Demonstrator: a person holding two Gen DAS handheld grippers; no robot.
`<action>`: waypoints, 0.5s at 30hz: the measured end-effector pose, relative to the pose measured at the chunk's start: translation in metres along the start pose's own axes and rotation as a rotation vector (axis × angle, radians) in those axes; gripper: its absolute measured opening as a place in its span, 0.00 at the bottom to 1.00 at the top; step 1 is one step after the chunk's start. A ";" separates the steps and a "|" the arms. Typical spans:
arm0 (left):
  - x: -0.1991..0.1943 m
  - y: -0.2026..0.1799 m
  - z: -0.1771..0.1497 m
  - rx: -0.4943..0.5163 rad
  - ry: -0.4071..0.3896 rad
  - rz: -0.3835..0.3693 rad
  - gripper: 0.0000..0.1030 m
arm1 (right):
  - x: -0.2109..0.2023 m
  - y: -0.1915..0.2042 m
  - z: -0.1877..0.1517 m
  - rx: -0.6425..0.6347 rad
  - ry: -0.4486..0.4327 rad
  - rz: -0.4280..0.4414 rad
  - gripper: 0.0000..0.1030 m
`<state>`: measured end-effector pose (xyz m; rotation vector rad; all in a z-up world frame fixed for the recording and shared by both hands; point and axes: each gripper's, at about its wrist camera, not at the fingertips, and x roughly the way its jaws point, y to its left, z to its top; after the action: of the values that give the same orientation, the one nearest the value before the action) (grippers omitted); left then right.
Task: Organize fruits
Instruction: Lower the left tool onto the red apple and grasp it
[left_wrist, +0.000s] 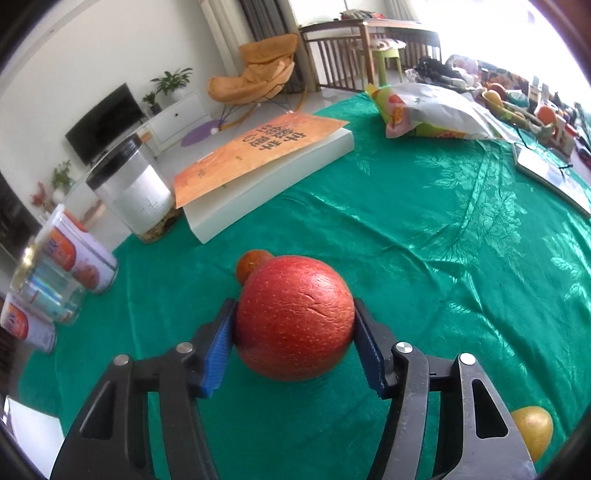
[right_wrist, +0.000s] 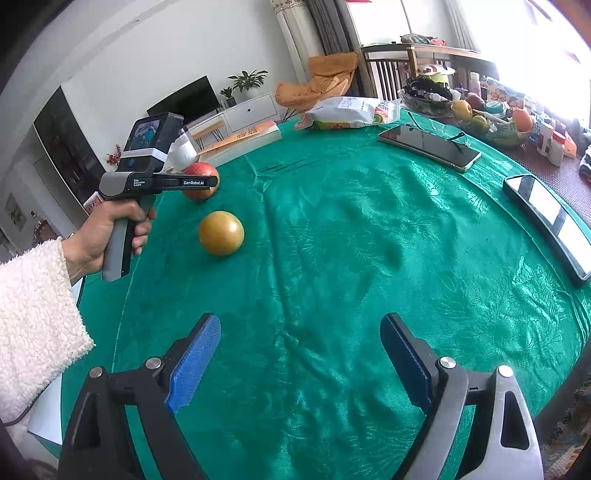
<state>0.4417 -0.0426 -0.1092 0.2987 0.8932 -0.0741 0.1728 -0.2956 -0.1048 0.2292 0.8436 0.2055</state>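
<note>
A big red apple (left_wrist: 295, 317) sits on the green tablecloth (left_wrist: 424, 258), and my left gripper (left_wrist: 295, 306) is shut on it, with a blue pad pressed against each side. Just behind the apple, a small orange (left_wrist: 251, 264) peeks out. A yellow round fruit (left_wrist: 535, 428) lies at the lower right. In the right wrist view a hand in a white fleece sleeve holds the left gripper's black body (right_wrist: 147, 181) in front of the apple (right_wrist: 201, 168), and the yellow fruit (right_wrist: 221, 232) lies nearer. My right gripper (right_wrist: 301, 325) is open over bare cloth.
An orange book (left_wrist: 266, 155), a clear jar (left_wrist: 129, 192) and cans (left_wrist: 74, 254) stand at the table's left rim. A snack bag (right_wrist: 351, 110), two phones (right_wrist: 430, 146) (right_wrist: 546, 221) and a fruit basket (right_wrist: 491, 122) are on the far and right sides.
</note>
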 end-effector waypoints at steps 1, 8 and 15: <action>-0.003 0.003 -0.004 -0.020 0.001 -0.018 0.60 | 0.001 -0.001 0.000 0.006 0.003 0.002 0.86; -0.073 0.056 -0.073 -0.338 0.083 -0.238 0.59 | -0.009 -0.002 0.000 0.016 -0.042 -0.018 0.86; -0.118 0.093 -0.196 -0.674 0.178 -0.507 0.60 | -0.016 0.028 -0.003 -0.102 -0.079 -0.104 0.86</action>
<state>0.2369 0.0952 -0.1116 -0.5612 1.1002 -0.2100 0.1575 -0.2725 -0.0878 0.0970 0.7627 0.1410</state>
